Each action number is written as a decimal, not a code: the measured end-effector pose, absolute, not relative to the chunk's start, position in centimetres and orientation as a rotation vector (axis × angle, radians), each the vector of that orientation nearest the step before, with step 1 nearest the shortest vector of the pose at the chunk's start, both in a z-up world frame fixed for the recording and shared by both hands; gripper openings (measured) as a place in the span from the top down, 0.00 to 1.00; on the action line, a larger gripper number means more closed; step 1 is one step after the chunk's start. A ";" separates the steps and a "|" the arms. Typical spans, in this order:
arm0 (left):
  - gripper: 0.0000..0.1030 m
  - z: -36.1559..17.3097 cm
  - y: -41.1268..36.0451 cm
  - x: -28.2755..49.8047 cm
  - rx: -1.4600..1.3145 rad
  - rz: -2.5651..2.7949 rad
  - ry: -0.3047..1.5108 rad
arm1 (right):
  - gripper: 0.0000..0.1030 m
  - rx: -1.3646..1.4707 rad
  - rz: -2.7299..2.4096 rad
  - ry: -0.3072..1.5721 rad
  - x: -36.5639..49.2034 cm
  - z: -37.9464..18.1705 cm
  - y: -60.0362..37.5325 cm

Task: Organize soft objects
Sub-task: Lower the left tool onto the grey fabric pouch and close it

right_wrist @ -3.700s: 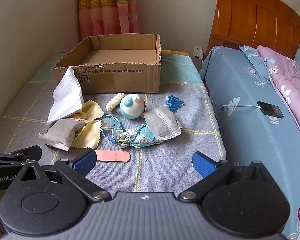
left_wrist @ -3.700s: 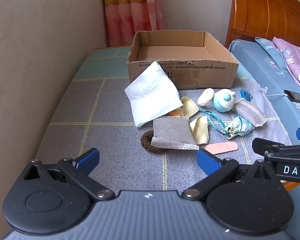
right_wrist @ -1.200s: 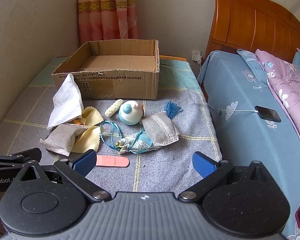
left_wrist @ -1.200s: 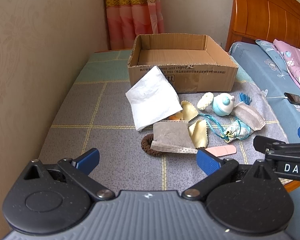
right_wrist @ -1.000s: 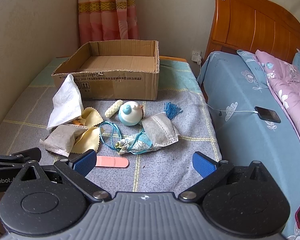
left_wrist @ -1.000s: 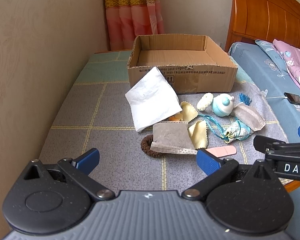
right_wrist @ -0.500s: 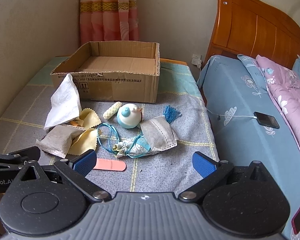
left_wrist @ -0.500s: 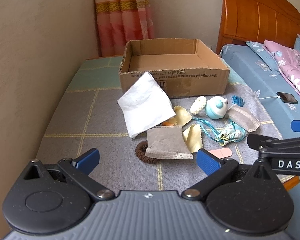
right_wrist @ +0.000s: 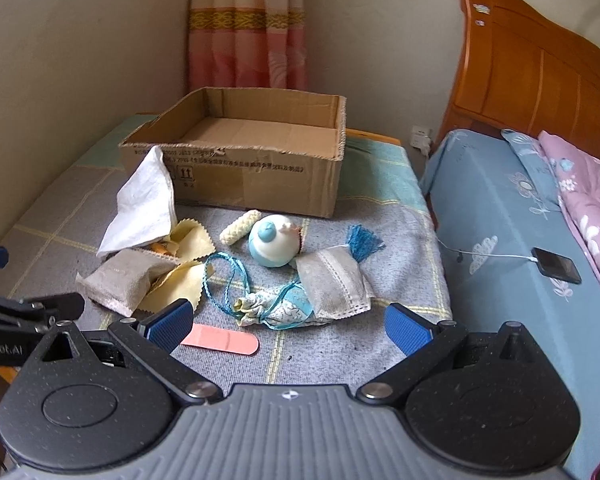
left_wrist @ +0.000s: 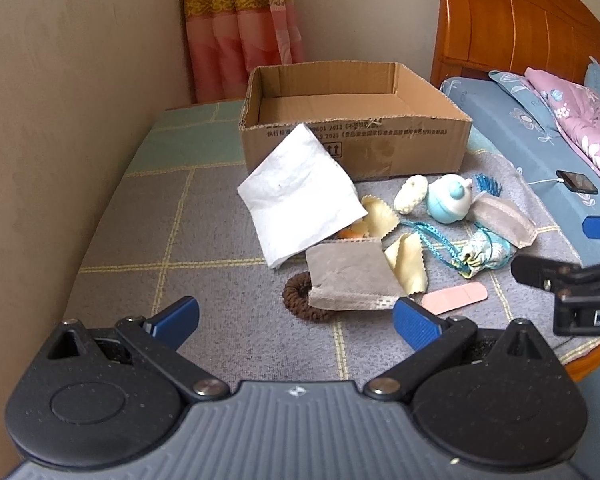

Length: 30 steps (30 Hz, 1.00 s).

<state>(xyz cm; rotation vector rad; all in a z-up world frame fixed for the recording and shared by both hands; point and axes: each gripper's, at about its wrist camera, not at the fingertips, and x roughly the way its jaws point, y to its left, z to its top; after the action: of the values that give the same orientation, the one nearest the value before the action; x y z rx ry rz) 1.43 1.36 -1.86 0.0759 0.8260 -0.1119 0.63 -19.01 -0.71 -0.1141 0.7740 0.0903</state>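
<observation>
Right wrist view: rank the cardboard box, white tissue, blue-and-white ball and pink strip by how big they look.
1. cardboard box
2. white tissue
3. blue-and-white ball and pink strip: about alike; the strip lies nearer the camera, so no ranking.

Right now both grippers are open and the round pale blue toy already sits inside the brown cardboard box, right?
Not quite. The round pale blue toy lies on the grey mat in front of the brown cardboard box, as the right wrist view shows. Both the left gripper and right gripper are open.
</observation>
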 end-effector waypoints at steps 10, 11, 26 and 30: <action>0.01 -2.8 0.8 3.1 0.082 -0.148 0.850 | 0.00 -0.203 0.180 0.805 0.8 -4.3 -19.1; 0.01 -2.8 0.6 3.3 0.082 -0.152 0.853 | 0.00 -0.209 0.192 0.811 0.7 -4.6 -19.1; 0.01 -5.0 -1.1 6.9 0.087 -0.180 0.930 | 0.00 -0.164 0.231 0.872 2.1 -6.9 -20.0; 0.00 -5.7 0.1 6.6 0.116 -0.164 0.959 | 0.00 -0.179 0.233 0.870 2.1 -7.2 -20.1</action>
<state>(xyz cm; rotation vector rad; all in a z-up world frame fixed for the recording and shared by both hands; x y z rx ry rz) 6.57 0.06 -5.65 0.1163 0.9586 -0.1642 2.15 -20.10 -7.19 -0.1787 0.8696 0.2330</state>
